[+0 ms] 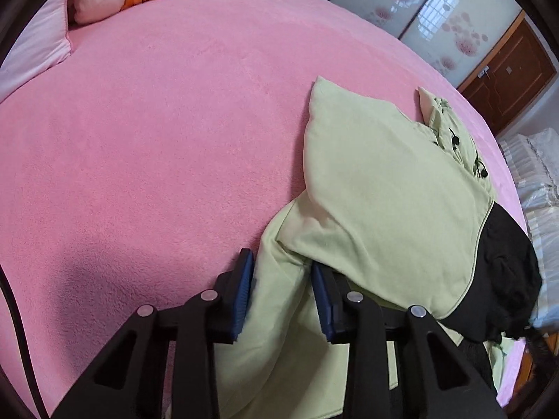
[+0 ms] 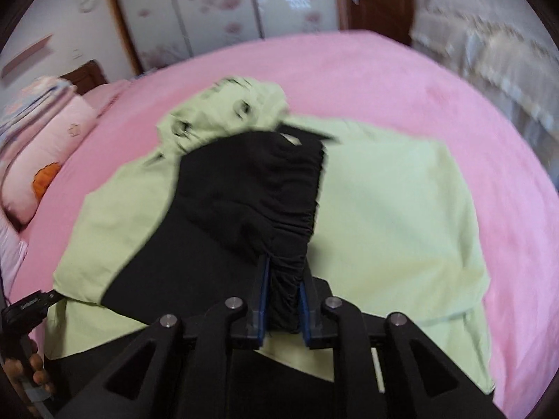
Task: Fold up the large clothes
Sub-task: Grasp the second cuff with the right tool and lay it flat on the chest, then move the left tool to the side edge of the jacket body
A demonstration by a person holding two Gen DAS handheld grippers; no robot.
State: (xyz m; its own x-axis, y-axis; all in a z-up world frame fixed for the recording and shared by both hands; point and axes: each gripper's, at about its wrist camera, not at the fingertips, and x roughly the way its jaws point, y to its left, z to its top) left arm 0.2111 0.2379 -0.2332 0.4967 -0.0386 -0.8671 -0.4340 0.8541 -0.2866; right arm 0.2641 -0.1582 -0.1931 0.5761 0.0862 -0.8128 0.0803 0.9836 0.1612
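1. Folding is partway: the light green garment [image 2: 391,209] lies on the pink bed [image 1: 157,146], a flap already turned over but edges uneven.
2. The right claw [image 2: 283,300] is clamped on the gathered edge of a black garment [image 2: 251,188] lying across the green one.
3. The left claw [image 1: 283,296] straddles a green sleeve-like strip; whether its pads press I cannot tell.
4. Left to do, I judge: squaring both pieces.

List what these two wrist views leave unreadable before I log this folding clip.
- Left wrist view: the left gripper straddles the green garment; pad contact unclear.
- Same view: the black garment runs behind the green one.
- Right wrist view: motion blur smears the green garment's dark hood details.
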